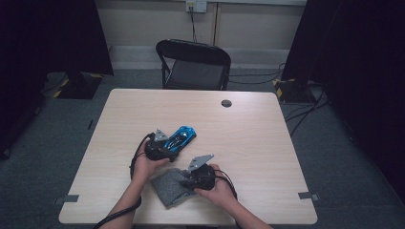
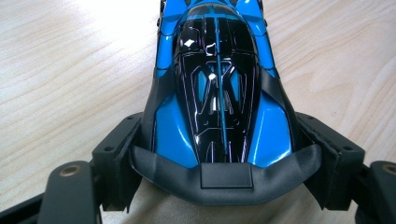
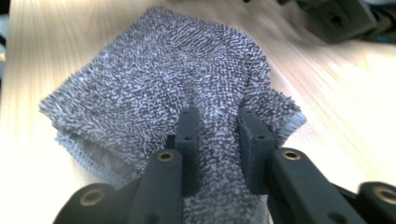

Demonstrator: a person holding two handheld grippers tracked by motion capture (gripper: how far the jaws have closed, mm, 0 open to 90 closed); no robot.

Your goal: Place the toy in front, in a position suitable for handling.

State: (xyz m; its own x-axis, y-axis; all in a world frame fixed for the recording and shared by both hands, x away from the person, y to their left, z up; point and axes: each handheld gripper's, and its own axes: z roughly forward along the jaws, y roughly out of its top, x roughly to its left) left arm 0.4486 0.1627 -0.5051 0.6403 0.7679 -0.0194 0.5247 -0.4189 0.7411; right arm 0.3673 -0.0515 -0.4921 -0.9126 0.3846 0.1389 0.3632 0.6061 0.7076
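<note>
- The work in hand looks like wiping the blue toy car [image 1: 180, 138] with the grey cloth [image 1: 168, 187]; I take the car as the landmark for all places.
- The car lies on the wooden table [image 1: 248, 143], a little left of the middle, with its length going diagonally away from the person.
- The left gripper [image 1: 160, 147] is at the near end of the car. In the left gripper view its two black jaws stand wide, one on each side of the car's body [image 2: 217, 93], and the pads press on the sides, so the car is clamped and kept steady.
- The cloth lies flat on the table just beside the car, on the side nearer to the person and slightly to the right; it does not touch the car.
- The right gripper [image 1: 188, 183] is down on the cloth. In the right gripper view its jaws have come close together and a ridge of the fluffy cloth [image 3: 177, 84] is pinched between them.
- Done, as I judge it: the car is held, and the cloth is gripped.
- Left to do: lift the cloth, bring it over to the car, and rub the body; no wiping contact is visible yet.
</note>
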